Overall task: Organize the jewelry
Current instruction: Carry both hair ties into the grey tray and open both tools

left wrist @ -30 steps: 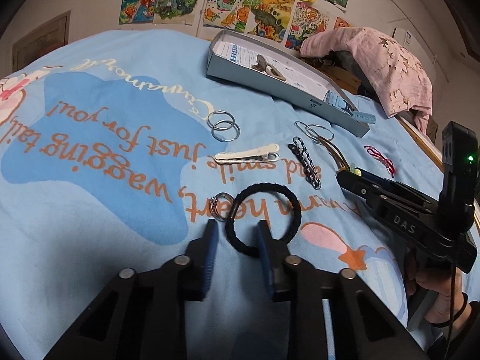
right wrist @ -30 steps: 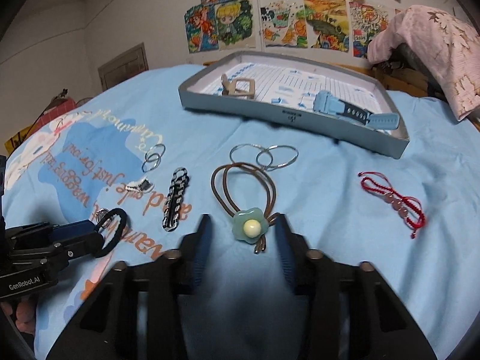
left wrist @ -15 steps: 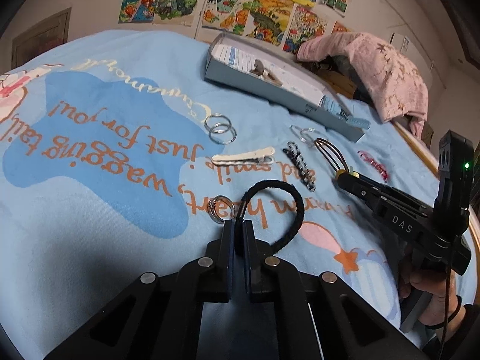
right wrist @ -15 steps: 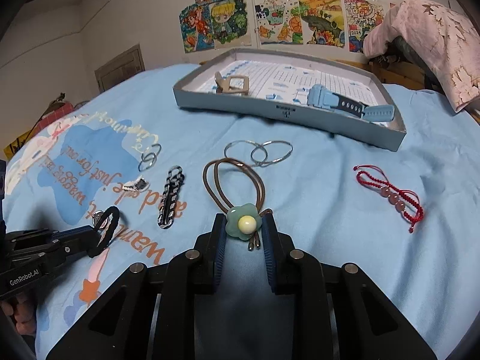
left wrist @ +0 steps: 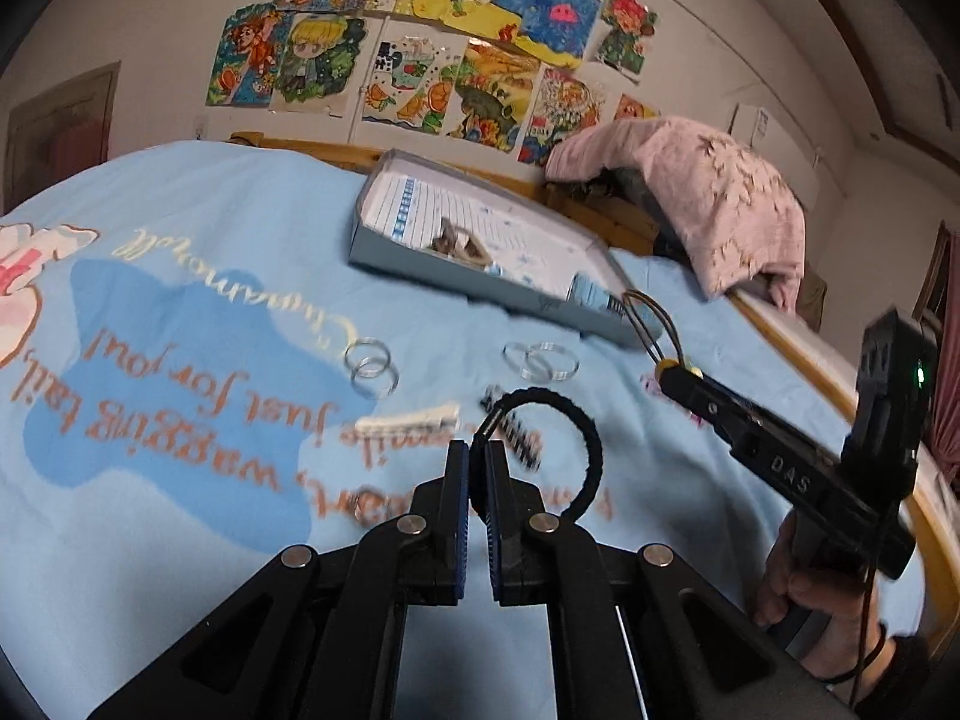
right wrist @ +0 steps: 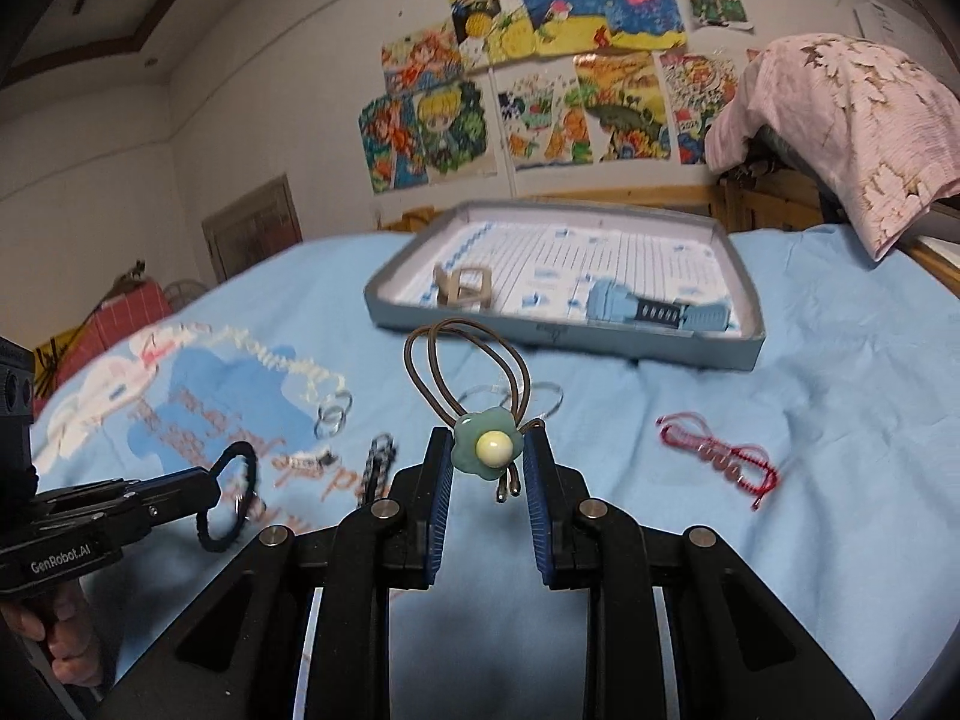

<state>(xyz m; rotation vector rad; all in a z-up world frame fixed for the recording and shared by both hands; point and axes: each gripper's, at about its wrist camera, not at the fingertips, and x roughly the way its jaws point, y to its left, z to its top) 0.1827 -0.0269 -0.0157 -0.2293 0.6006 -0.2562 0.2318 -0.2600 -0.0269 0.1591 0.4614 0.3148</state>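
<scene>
My left gripper point(left wrist: 477, 468) is shut on a black braided hair tie point(left wrist: 585, 444) and holds it above the blue bedspread; it also shows in the right wrist view point(right wrist: 231, 495). My right gripper point(right wrist: 485, 456) is shut on a brown hair tie with a green flower charm point(right wrist: 486, 449), lifted off the bed; its brown loops show in the left wrist view point(left wrist: 651, 324). The grey jewelry tray point(right wrist: 558, 333) lies ahead with a blue watch point(right wrist: 648, 311) and a tan buckle piece point(right wrist: 465, 288) inside.
On the bedspread lie a red beaded bracelet point(right wrist: 717, 462), clear bangles point(left wrist: 540, 357), silver rings point(left wrist: 372, 366), a white hair clip point(left wrist: 408, 417), a black-and-white clip point(right wrist: 378, 465) and a small ring point(left wrist: 366, 504). A pink cloth point(left wrist: 702, 204) covers the bed's far right.
Both grippers closed on their hair ties and lifted them off the bedspread. Both views have tilted up toward the tray and wall.
</scene>
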